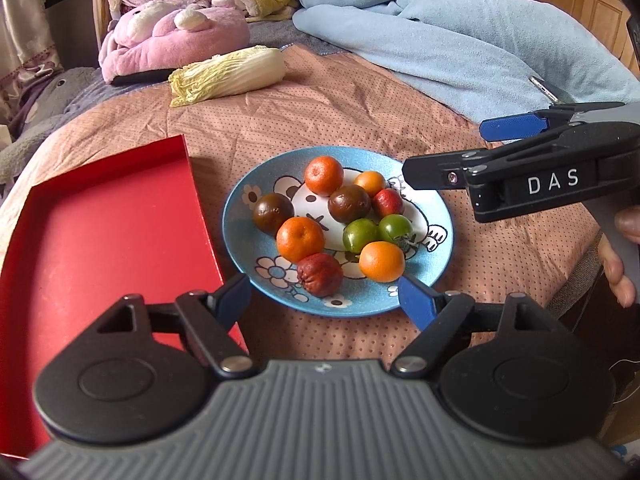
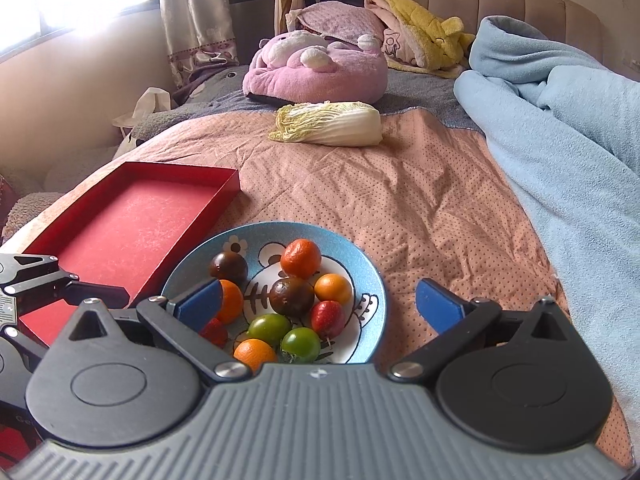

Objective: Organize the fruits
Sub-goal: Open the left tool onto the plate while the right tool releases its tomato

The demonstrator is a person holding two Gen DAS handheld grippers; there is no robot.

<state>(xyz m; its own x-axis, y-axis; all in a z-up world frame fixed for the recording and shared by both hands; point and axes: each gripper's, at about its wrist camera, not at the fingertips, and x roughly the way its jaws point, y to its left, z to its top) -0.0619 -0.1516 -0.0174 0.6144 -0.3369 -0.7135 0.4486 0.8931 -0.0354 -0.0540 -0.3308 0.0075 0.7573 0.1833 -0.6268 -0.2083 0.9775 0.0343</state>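
Both grippers over the plate (image 1: 236, 236), neither holding anything: left gripper (image 1: 324, 292) with jaws wide apart just above the near rim, right gripper (image 2: 318, 300) likewise spread, its left pad hanging over the fruit. All the fruit on the plate: two tangerines (image 1: 300, 239), two smooth orange rounds (image 1: 382, 261), two dark brown tomatoes (image 1: 273, 213), two green tomatoes (image 1: 361, 235), two wrinkled red fruits (image 1: 319, 274). Red tray (image 1: 112, 240) bare, just beside the plate on its left. Likely trouble: pieces packed touching, so a jaw closing on one probably nudges a neighbour into rolling; glossy tomato skins apt to slip out of flat pads, and a hard squeeze liable to split them; soft quilt (image 1: 360, 96) under the plate, so a downward push on the rim could tip it and spill everything; a dropped round fruit likely to run off along the creases in the cloth; two grippers close together over one small plate, so a collision possible. Plate glazed, shallow, blue with cartoon print; tray rigid, low-walled, matte; quilt dotted, wrinkled; tangerines dimpled; red fruits shrivelled. Beyond, a ribbed cabbage (image 1: 228, 76), a fleecy blue blanket (image 1: 460, 40) and a pink plush (image 1: 172, 36).
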